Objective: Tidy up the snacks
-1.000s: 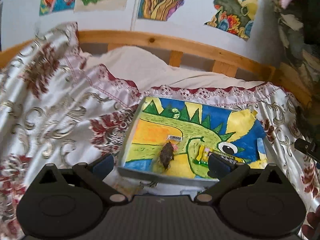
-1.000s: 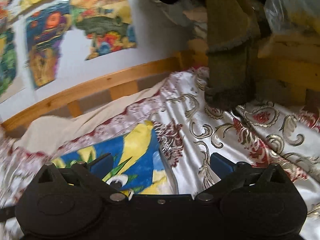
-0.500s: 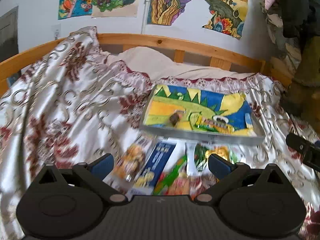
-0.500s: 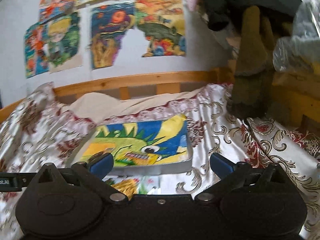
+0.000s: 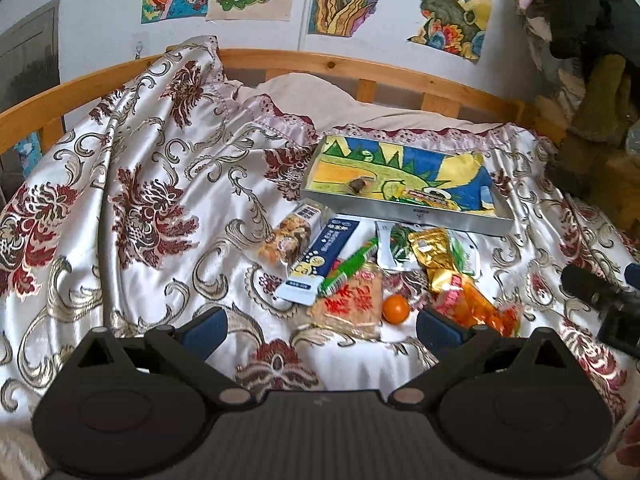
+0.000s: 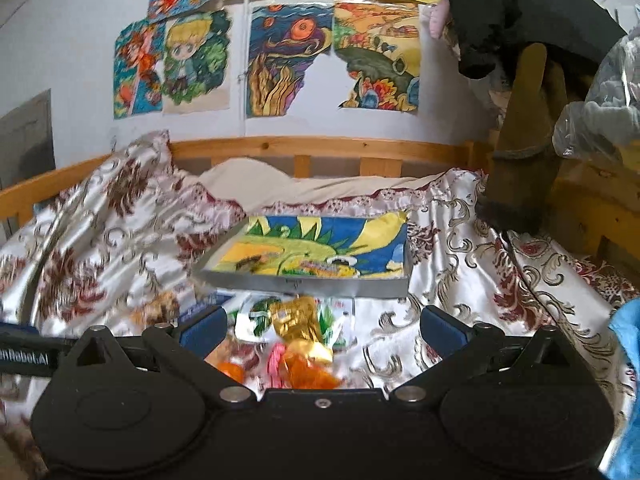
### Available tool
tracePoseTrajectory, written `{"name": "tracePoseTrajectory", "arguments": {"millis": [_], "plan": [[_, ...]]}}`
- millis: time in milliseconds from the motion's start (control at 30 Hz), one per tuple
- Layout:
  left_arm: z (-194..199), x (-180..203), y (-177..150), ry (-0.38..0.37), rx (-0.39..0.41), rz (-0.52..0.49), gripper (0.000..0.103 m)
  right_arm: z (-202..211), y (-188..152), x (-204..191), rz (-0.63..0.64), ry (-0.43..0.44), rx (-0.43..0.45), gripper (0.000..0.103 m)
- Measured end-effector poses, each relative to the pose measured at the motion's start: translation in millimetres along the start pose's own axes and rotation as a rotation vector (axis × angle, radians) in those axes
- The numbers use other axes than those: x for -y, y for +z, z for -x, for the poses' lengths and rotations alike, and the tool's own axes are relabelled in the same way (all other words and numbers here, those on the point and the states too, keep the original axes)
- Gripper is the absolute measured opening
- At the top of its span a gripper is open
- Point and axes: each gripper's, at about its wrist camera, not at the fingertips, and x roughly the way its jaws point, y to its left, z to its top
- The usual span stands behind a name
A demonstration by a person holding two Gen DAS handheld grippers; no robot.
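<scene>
Both released hand-held grippers (image 5: 320, 326) (image 6: 323, 328) have pulled back, revealing colourful snack packets (image 5: 384, 264) before the tray (image 5: 404, 210).

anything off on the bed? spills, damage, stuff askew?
No spills or damage. Most snacks lie in a loose overlapping pile on the bedspread outside the tray; only two items sit inside. The tray sits angled on rumpled fabric. A small orange lies loose.
</scene>
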Motion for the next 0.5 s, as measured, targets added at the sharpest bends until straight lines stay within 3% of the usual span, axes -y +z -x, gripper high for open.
{"name": "tracePoseTrajectory", "arguments": {"millis": [500], "plan": [[21.1,8.6,-25.2,0.022,-0.014,-0.062,0.102,16.7,-28.3,-5.0,0.042,0.026,-0.131,0.102]]}}
